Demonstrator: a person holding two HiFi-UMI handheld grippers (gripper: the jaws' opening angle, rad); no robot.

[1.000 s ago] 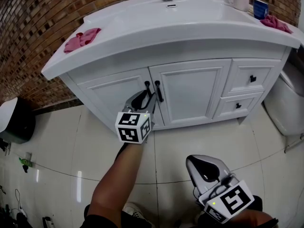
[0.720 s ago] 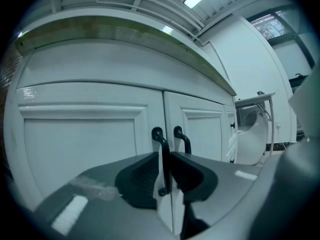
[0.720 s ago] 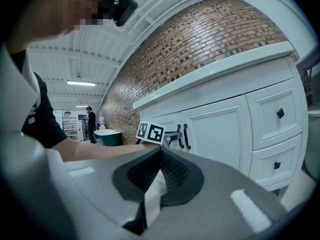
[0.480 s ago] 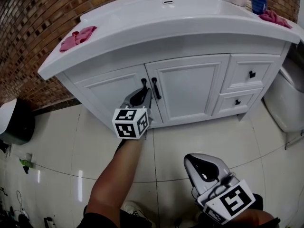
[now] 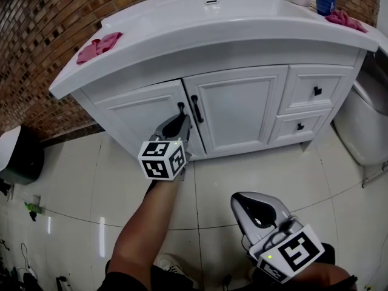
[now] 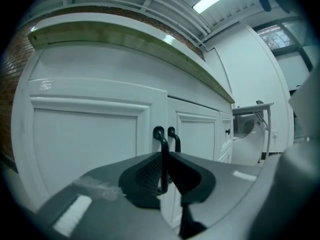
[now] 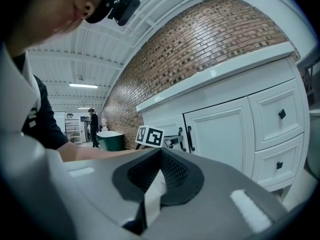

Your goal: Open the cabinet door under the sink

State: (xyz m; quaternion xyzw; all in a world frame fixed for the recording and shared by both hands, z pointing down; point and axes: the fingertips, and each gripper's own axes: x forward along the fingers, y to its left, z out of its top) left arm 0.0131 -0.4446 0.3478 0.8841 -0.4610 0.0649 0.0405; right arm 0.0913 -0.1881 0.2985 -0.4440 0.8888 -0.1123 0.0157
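The white vanity has two doors under the sink. The left door stands closed, with a black bar handle at its right edge. My left gripper points level at that handle; its jaws are closing and the pads press on the bar from both sides. The right door's handle hangs free just beside it. My right gripper is held low over the floor, well back from the cabinet, shut and holding nothing.
Two drawers with black knobs sit right of the doors. On the counter lie pink cloths and a blue cup. A black bin stands at the left, a white toilet at the right, brick wall behind.
The left gripper's jaws have come together around the left door's handle. The gripper has barely shifted, and the right gripper has stayed where it was.
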